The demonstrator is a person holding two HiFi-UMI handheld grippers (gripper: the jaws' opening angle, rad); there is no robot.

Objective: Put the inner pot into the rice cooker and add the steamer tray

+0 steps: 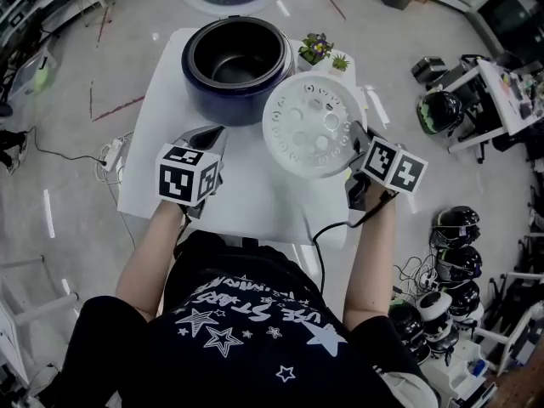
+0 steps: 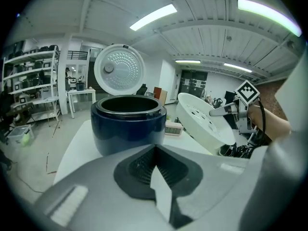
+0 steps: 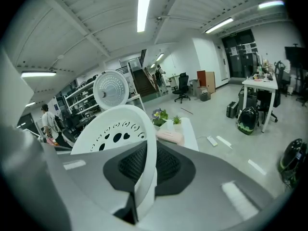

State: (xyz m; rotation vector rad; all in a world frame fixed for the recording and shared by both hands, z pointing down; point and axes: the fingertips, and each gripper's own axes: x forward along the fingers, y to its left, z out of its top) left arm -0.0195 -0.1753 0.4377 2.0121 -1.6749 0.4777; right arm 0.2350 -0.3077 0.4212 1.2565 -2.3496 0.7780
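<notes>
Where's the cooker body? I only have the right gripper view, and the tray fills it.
Observer: Head view shows the rice cooker standing on the white table, to the left of the steamer tray. The tray is tilted in the air beside the opening, not over it.
Operator: Left gripper busy?
Observer: No. The left gripper has its jaws together with nothing between them, and the cooker is just ahead of it.
Operator: Anything in the cooker bowl?
Observer: Head view looks straight down into it: a dark bowl with nothing lying inside.
</notes>
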